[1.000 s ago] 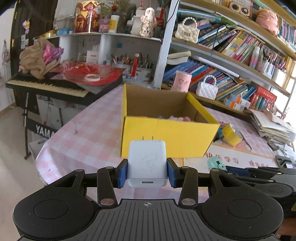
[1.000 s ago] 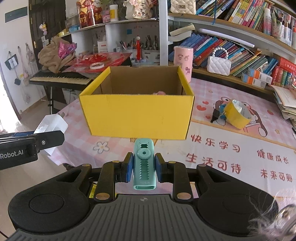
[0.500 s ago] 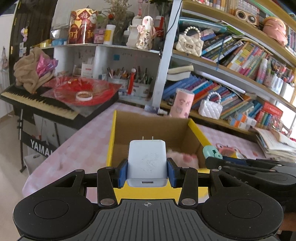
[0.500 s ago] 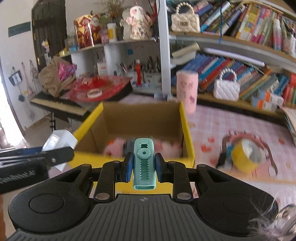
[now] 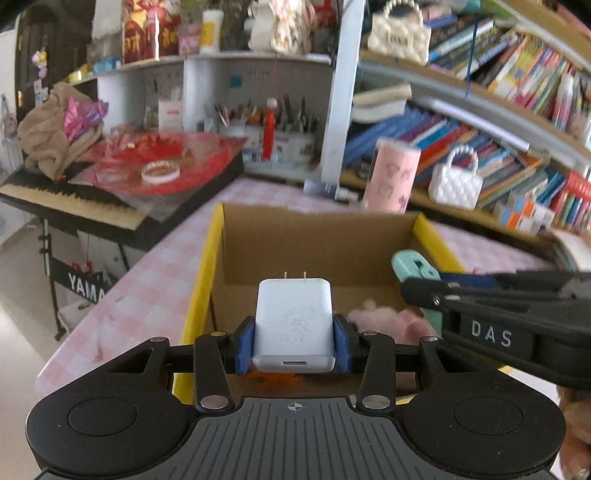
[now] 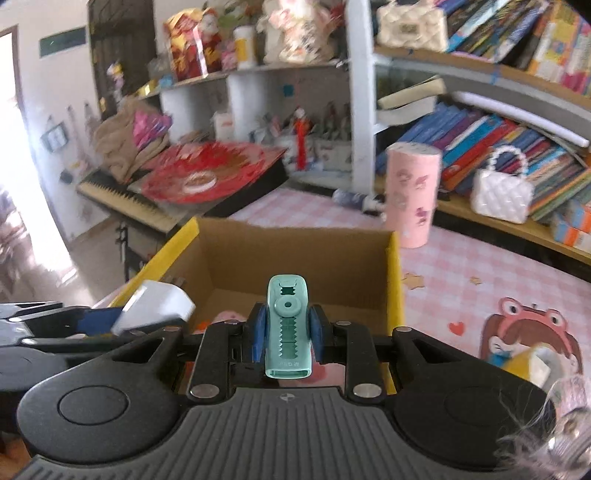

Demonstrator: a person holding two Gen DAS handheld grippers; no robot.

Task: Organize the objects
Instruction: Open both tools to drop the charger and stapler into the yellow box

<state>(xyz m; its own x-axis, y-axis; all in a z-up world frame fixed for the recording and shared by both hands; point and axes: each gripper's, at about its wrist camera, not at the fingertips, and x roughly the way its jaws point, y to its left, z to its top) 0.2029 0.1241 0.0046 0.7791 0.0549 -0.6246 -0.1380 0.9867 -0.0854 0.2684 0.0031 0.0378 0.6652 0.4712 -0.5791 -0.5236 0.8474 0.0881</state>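
Charger: white hard-plastic block, smooth and rounded, two metal prongs forward, likely light and rigid but slick; clamped by its flat sides in the left gripper above the open yellow cardboard box. Clip: mint, ridged plastic, stiff, pinched at its narrow flanks by the right gripper over the same box, where a soft pink plush item lies.

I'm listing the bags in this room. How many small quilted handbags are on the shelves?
2: a cream handbag on the upper shelf, and a white handbag with a beaded handle on the lower shelf beside the pink cylinder. Others may be out of view.
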